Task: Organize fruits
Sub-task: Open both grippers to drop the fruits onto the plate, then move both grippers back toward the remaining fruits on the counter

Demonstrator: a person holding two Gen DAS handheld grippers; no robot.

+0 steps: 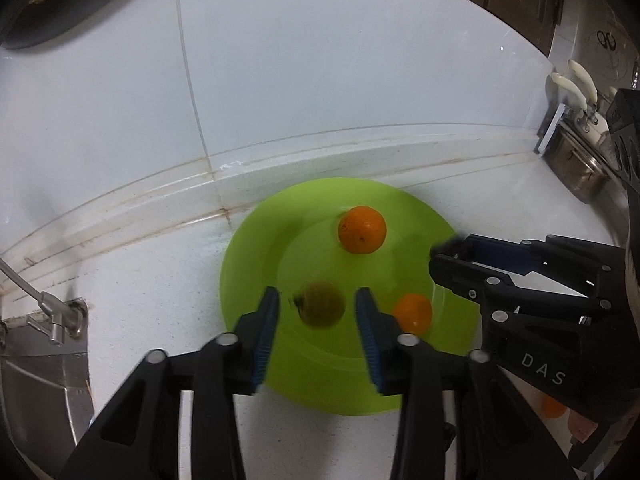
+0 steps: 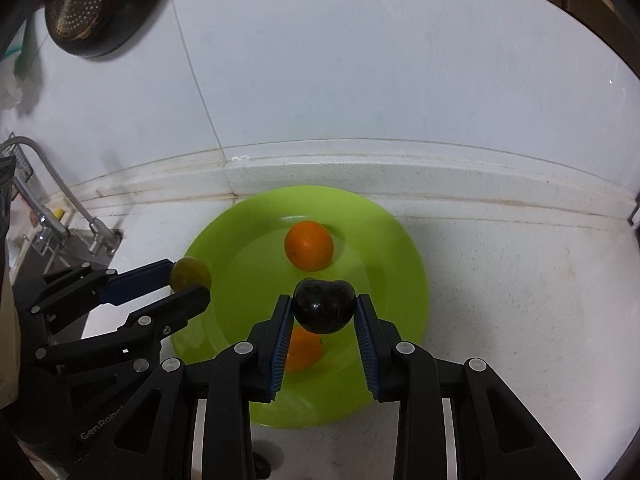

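On the white countertop, against the tiled wall, sits a lime-green plate point(image 2: 404, 248) carrying two oranges: one orange point(image 2: 309, 251) toward the far side of the dish and a second orange point(image 2: 304, 350) nearer the cameras, partly hidden behind the right gripper point(image 2: 323, 312) in its own view. The right gripper is clamped on a dark, glossy fruit point(image 2: 323, 306), with both blue pads pressing its sides and the fruit held above the plate. The left gripper point(image 1: 317, 308) is positioned over the plate's left half with its pads parted; a blurred olive-green fruit point(image 1: 322, 305) lies between them with a visible gap on each side in the left wrist view (the blur prevents judging whether it rests on the plate or hangs in the air). In the right wrist view, the same green fruit appears at the tips of the left gripper's fingers point(image 2: 138, 282), above the plate's left rim. A metal faucet point(image 2: 60, 200) stands at the far left beside a steel sink point(image 1: 36, 364).
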